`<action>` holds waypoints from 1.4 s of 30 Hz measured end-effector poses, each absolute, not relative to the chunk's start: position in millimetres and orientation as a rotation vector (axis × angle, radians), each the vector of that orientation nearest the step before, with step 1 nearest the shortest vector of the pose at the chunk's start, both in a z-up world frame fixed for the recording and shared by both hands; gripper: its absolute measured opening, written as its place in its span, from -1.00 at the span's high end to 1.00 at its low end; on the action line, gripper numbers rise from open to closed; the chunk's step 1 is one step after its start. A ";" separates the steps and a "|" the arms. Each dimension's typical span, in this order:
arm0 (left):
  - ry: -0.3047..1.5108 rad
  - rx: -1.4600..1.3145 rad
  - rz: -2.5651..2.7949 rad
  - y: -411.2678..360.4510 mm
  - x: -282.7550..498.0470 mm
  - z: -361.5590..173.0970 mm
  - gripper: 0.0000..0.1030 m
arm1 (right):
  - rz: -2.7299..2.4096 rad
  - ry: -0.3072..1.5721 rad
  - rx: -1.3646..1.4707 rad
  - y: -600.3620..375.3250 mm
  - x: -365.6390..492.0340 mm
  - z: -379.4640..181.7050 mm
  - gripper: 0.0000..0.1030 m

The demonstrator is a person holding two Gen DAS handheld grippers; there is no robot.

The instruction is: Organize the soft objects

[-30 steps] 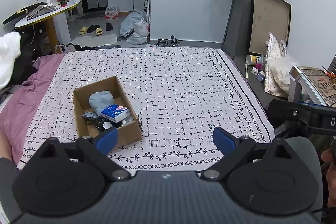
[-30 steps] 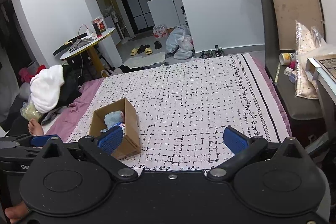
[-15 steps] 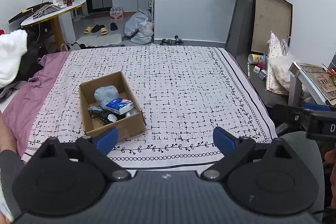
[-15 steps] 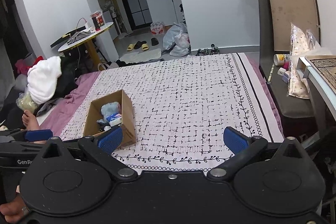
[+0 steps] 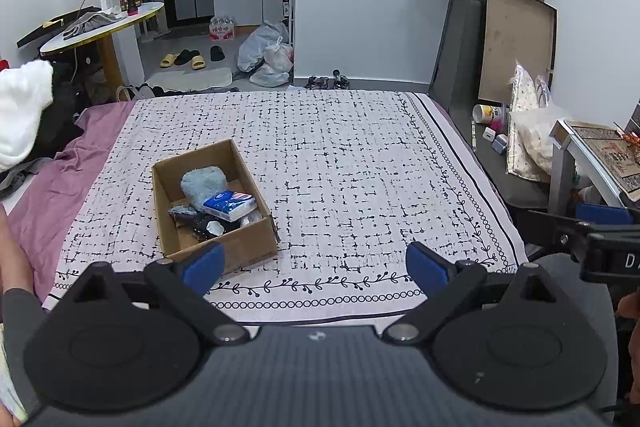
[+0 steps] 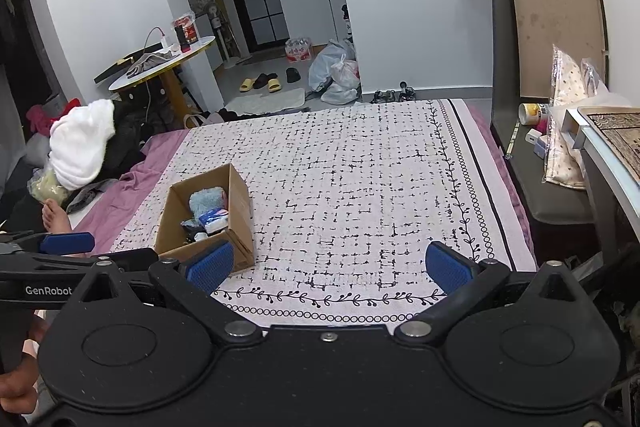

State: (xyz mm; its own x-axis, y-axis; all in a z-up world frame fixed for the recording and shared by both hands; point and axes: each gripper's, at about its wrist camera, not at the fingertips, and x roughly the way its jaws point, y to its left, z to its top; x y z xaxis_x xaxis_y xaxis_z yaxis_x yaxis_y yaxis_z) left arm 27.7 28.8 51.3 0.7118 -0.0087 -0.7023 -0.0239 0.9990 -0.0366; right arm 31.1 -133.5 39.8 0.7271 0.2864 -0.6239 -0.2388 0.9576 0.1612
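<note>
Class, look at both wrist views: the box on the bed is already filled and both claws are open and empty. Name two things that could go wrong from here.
1. The tissue pack lies on top of the other items, near the rim of the box; lifting or tilting the box might spill it.
2. The box sits on a soft bedspread near the front edge; a nudge from the open left claw or right claw could push it off.

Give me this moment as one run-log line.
left gripper: open, empty | right gripper: open, empty | cardboard box: on bed, holding blue cloth, tissue pack
</note>
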 end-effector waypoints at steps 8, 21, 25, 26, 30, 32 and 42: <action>0.781 -0.040 0.006 26.8 27.6 50.7 -0.87 | 0.286 0.706 0.073 -134.0 30.3 37.4 -1.00; 0.781 -0.040 0.006 26.5 27.4 50.4 -0.87 | 0.280 0.704 0.072 -135.4 28.9 37.2 -1.00; 0.785 -0.040 0.004 25.8 28.3 48.9 -0.87 | 0.276 0.705 0.071 -137.4 29.5 36.3 -1.00; 0.785 -0.040 0.004 25.6 28.4 48.2 -0.87 | 0.275 0.705 0.070 -137.5 29.3 36.2 -1.00; 0.788 -0.043 0.002 26.1 28.4 46.2 -0.87 | 0.271 0.707 0.068 -136.0 28.6 36.9 -1.00; 0.790 -0.045 0.002 26.8 28.0 44.9 -0.87 | 0.268 0.708 0.067 -134.9 28.6 37.1 -1.00; 0.794 -0.054 0.004 29.7 28.1 41.8 -0.87 | 0.259 0.715 0.061 -133.4 29.7 34.5 -1.00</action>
State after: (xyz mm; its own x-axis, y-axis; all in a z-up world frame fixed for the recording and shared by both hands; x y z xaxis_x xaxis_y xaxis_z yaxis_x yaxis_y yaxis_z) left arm 28.1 29.7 41.8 0.7010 -0.0166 -0.7130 -0.0239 0.9986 -0.0468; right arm 29.7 -133.4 34.5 0.7246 0.2552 -0.6402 -0.2139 0.9663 0.1430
